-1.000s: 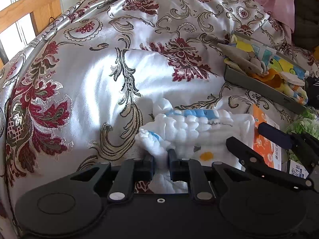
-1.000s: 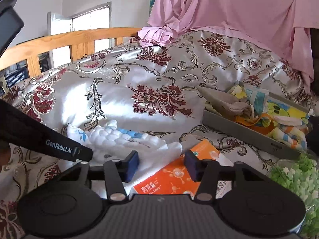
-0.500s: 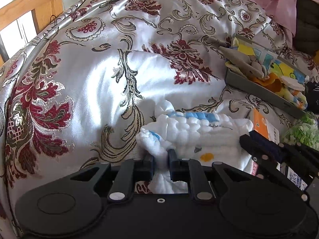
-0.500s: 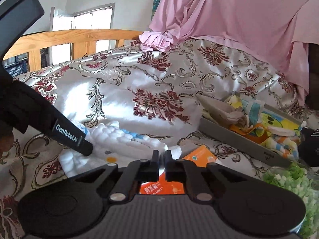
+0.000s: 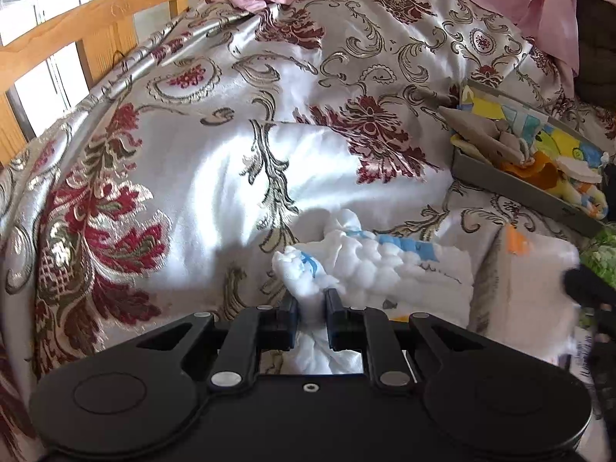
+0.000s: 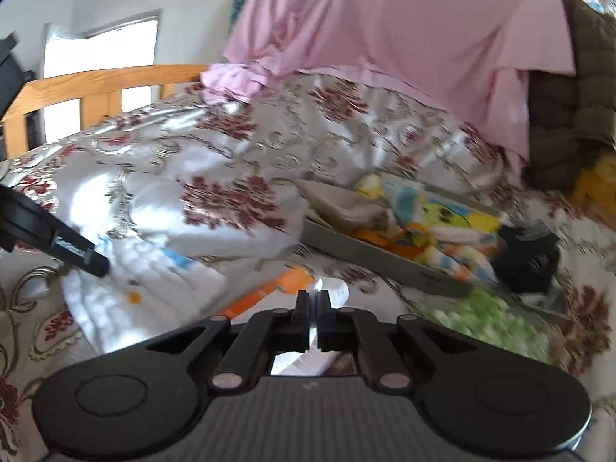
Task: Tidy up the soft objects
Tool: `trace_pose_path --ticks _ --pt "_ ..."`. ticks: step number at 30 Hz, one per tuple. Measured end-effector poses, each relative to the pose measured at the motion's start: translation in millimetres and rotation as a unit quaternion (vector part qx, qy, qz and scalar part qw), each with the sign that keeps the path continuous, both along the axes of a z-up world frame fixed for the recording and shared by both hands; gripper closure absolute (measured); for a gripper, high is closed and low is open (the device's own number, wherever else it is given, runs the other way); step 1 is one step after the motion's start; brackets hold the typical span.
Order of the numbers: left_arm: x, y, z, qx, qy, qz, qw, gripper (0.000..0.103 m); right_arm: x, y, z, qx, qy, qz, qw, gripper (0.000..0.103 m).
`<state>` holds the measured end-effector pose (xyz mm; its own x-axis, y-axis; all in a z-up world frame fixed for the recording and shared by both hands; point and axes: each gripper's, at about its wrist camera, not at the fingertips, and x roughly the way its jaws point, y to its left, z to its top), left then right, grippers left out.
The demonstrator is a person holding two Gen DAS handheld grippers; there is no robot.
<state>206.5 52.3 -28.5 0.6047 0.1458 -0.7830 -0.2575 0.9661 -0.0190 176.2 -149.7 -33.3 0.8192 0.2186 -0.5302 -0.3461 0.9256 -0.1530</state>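
A white fluffy cloth with blue marks [image 5: 369,265] lies on the floral bedspread. My left gripper [image 5: 311,310] is shut on its near corner. In the right wrist view the cloth [image 6: 146,281] lies at the left, with the left gripper's finger [image 6: 77,252] on it. My right gripper [image 6: 312,308] is shut on the edge of an orange-and-white packet [image 6: 277,288], tilted up off the bed; the packet shows blurred in the left wrist view [image 5: 527,292].
A grey tray [image 5: 519,188] of folded soft toys and cloths sits at the right, also in the right wrist view [image 6: 385,258]. A bag of green pieces [image 6: 489,319] lies near it. A wooden bed rail [image 5: 96,27] and pink fabric [image 6: 385,30] stand behind.
My right gripper closed on the orange-and-white packet and lifted it, tipping it up on edge. My left gripper stayed shut on the white cloth.
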Motion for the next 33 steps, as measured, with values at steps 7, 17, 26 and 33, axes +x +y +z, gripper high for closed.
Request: trace_pose_path --ticks 7,17,26,33 --pt "1 -12 1 0.05 -0.025 -0.031 0.9979 0.087 10 -12 -7 0.038 0.036 -0.006 0.999 0.097" --pt "8 -24 -8 0.026 -0.025 -0.083 0.9959 0.046 20 -18 -14 0.087 0.079 0.001 0.993 0.068" --pt "9 -38 -16 0.036 0.005 -0.158 0.9867 0.028 21 -17 -14 0.109 0.101 0.02 0.989 0.049" --pt "8 -44 -24 0.037 0.03 -0.195 0.9796 0.025 21 -13 -15 0.11 0.109 0.03 0.988 0.041"
